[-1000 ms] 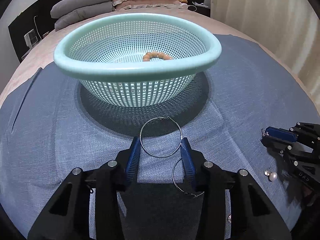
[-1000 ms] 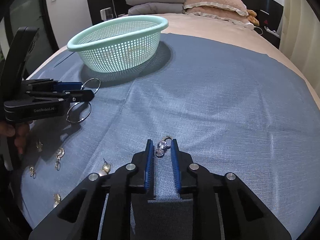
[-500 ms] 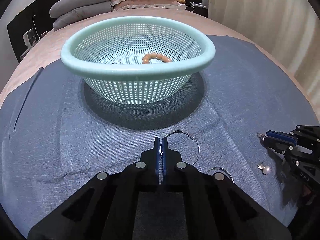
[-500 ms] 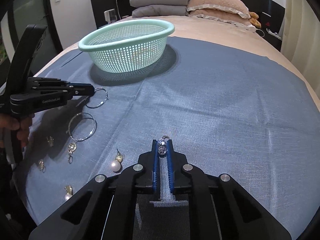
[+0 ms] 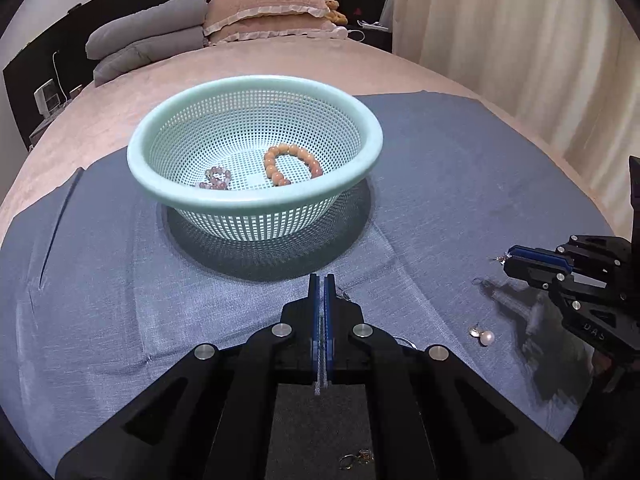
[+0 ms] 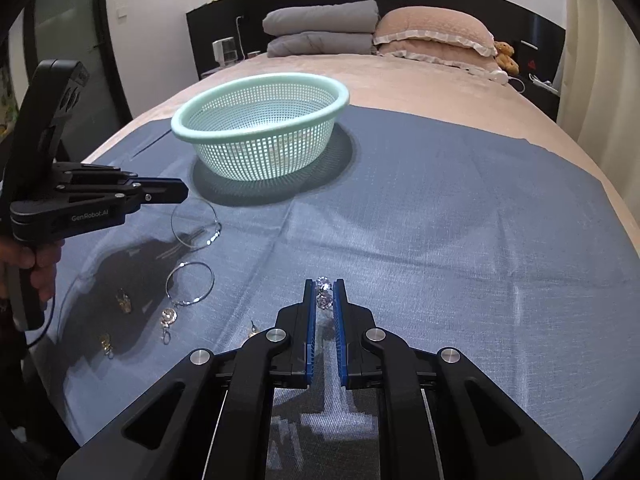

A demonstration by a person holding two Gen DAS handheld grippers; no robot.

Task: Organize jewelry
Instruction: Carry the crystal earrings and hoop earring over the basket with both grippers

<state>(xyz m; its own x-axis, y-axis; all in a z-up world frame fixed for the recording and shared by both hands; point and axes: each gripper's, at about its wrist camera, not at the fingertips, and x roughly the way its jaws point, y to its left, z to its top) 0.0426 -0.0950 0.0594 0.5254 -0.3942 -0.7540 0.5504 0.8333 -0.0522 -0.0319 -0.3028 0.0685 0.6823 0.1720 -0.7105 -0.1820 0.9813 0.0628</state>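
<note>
A mint green mesh basket [image 5: 256, 200] [image 6: 260, 136] stands on a blue cloth [image 5: 100, 280] on a bed. An orange bead bracelet [image 5: 288, 164] and a pink bead bracelet [image 5: 216, 180] lie inside it. My left gripper [image 5: 322, 280] [image 6: 182, 192] is shut on a large silver hoop earring [image 6: 196, 224], which hangs from its tip above the cloth in front of the basket. My right gripper [image 6: 323, 282] [image 5: 516, 256] is shut on a small crystal earring [image 6: 324, 292], lifted off the cloth, further right of the basket.
A second hoop earring [image 6: 190, 284] lies flat below the left gripper. A pearl earring [image 5: 486, 338] and several small earrings [image 6: 124, 302] are scattered on the near cloth. Pillows [image 6: 432, 36] lie at the bed's far end. A hand [image 6: 40, 264] holds the left gripper's handle.
The left gripper closed on one hoop earring and rose with it. The right gripper tightened on the crystal earring and lifted it. The basket looks farther away and lower in both views.
</note>
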